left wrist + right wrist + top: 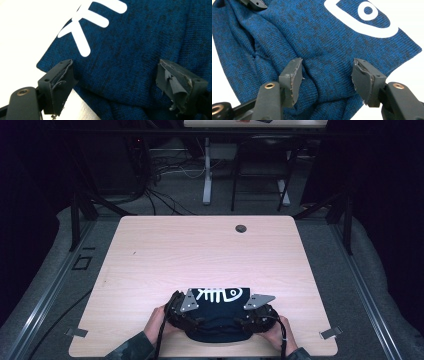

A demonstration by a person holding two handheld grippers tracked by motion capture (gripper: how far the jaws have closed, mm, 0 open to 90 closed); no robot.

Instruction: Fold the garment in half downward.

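A dark blue knitted garment (pixel 220 322) with a white fish-skeleton print (pixel 220 295) lies bunched at the near edge of the wooden table (pixel 200 250). A person's hands hold both grippers down on it. My left gripper (pixel 192 319) is on its left part; in the left gripper view (pixel 113 82) the jaws stand wide apart over the cloth (pixel 130 50), open. My right gripper (pixel 250 317) is on its right part; in the right gripper view (pixel 325 80) a raised fold of cloth (pixel 322 75) lies between the parted jaws, which do not pinch it. The left gripper's jaw tip (pixel 253 3) shows at the top.
A round cable hole (pixel 241 228) sits at the table's far side. Metal brackets (pixel 76 332) (pixel 331 332) stick out at both near corners. Beyond the table are floor cables (pixel 160 195) and another desk's legs (pixel 207 175).
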